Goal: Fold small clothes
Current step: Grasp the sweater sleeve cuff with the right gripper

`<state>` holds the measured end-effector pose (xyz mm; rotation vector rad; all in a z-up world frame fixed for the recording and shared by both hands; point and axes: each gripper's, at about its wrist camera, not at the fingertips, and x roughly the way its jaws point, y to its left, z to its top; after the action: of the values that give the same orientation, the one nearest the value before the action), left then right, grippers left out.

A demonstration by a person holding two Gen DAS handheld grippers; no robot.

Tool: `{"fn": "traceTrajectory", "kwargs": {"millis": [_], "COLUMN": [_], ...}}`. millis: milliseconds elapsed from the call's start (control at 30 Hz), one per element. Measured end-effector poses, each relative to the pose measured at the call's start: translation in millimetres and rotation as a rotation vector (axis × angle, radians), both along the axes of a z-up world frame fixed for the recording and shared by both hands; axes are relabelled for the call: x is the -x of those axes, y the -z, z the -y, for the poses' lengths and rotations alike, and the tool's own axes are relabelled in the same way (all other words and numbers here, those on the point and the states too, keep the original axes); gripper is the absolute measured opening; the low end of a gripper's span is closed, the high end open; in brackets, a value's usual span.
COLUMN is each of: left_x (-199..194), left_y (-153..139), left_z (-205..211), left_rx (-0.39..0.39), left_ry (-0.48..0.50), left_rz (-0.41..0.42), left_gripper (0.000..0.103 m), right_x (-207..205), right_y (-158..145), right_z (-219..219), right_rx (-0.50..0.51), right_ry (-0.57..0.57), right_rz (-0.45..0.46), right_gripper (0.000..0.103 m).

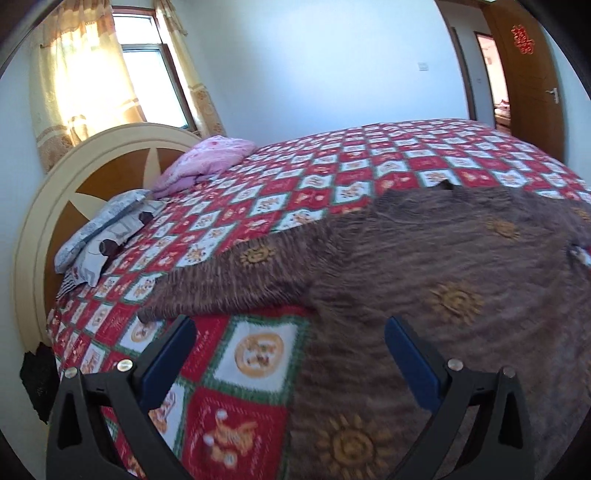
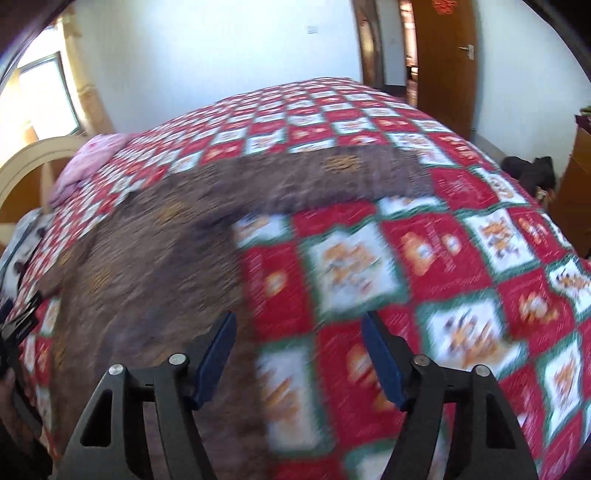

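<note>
One sign could be read: a red paper-cut double-happiness character (囍) [image 1: 522,38] was stuck on the brown wooden door [image 1: 532,85] at the far end of the room. In the right wrist view only its lower edge [image 2: 445,5] showed at the top of that door. The print on the red-and-white checked bedspread [image 1: 332,177] was too blurred to read.

bed [image 1: 332,177] | sunlit window [image 1: 147,70] | wooden door [image 1: 532,74] | white wall [image 1: 314,62]

Matt brown ribbed-knit garment [image 1: 424,266] on soft printed cotton bedspread [image 1: 314,166]; glossy wooden door [image 1: 532,85].
</note>
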<state>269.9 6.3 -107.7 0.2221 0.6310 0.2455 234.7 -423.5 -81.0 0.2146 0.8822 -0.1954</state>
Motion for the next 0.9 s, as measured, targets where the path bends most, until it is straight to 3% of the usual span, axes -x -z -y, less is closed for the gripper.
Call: {"fn": "traceTrajectory", "kwargs": {"millis": [400, 633, 767, 900], "left_x": [-73.9, -100.7, -101.6, -102.4], "left_y": [27.1, 41.8, 44.4, 46.0], "left_z": [-9.5, -9.2, -8.0, -9.1], "left_rx": [-0.034, -0.028, -0.025, -0.014], "left_ry": [-0.110, -0.133, -0.127, -0.130], "left_rz": [-0.053, -0.113, -0.122, -0.126], "left_gripper": [0.103, 0.103, 0.103, 0.103], "right_x": [-97.6, -136.7, -152.3, -164.3], "right_y": [12.9, 28.0, 31.5, 33.4], "right_z": [120.2, 150.0, 144.9, 129.8], "right_rx": [0.034, 0.007, 0.069, 0.112], "right_ry": [0.247, 0.257, 0.228, 0.160], "right_rz": [0.002, -0.039, -0.058, -0.081], "right_gripper": [0.059, 0.055, 0.044, 0.013]}}
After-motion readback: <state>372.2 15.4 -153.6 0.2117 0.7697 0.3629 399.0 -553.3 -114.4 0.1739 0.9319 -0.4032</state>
